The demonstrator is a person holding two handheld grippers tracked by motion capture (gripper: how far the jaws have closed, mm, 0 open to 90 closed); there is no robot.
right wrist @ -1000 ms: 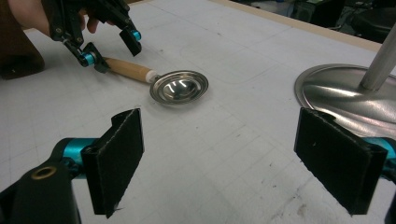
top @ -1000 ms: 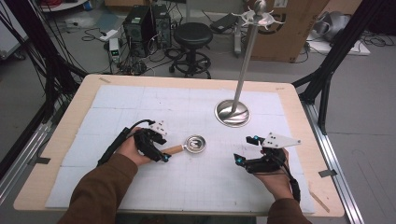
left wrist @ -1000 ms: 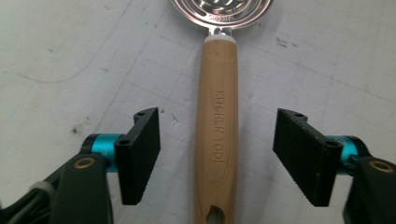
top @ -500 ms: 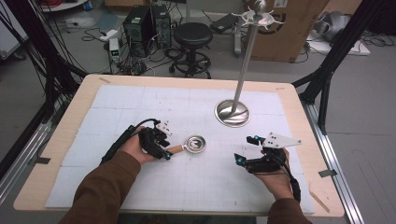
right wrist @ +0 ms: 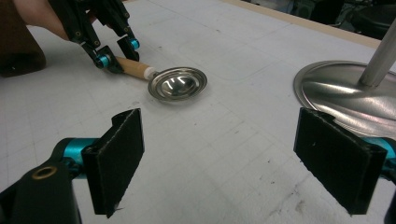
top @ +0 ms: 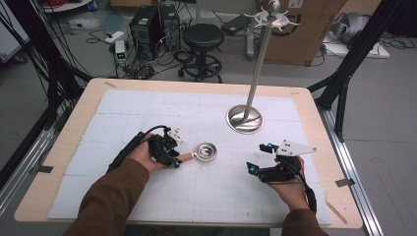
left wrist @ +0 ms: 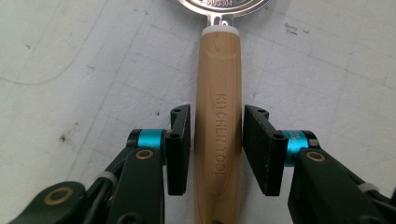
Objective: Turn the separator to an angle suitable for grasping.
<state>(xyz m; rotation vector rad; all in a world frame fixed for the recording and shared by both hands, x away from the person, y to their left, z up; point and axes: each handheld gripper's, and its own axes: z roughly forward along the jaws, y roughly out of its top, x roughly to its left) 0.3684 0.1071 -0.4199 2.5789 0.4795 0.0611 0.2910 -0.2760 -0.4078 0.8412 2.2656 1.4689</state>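
A small metal scoop (top: 205, 151) with a wooden handle (top: 186, 157) lies near the middle of the white mat. In the left gripper view the handle (left wrist: 218, 116) reads "KITCHEN TOOL" and runs up between the jaws to the bowl's rim (left wrist: 219, 4). My left gripper (top: 174, 158) (left wrist: 217, 149) has just been closing, and its pads now rest against both sides of the handle. The right gripper view shows the scoop (right wrist: 177, 84) with the left gripper (right wrist: 116, 53) on its handle. My right gripper (top: 256, 157) (right wrist: 224, 158) rests on the mat to the right, open with nothing between its pads.
A metal stand with a round base (top: 244, 119) (right wrist: 341, 88) and a tall pole topped with hooks (top: 272, 15) rises behind the scoop, to its right. The gridded white mat (top: 147, 108) covers the wooden table (top: 314, 113). A stool and cables lie beyond the far edge.
The left hand has edged toward the scoop and its jaws have drawn in around the wooden handle. The right hand and the scoop have stayed put.
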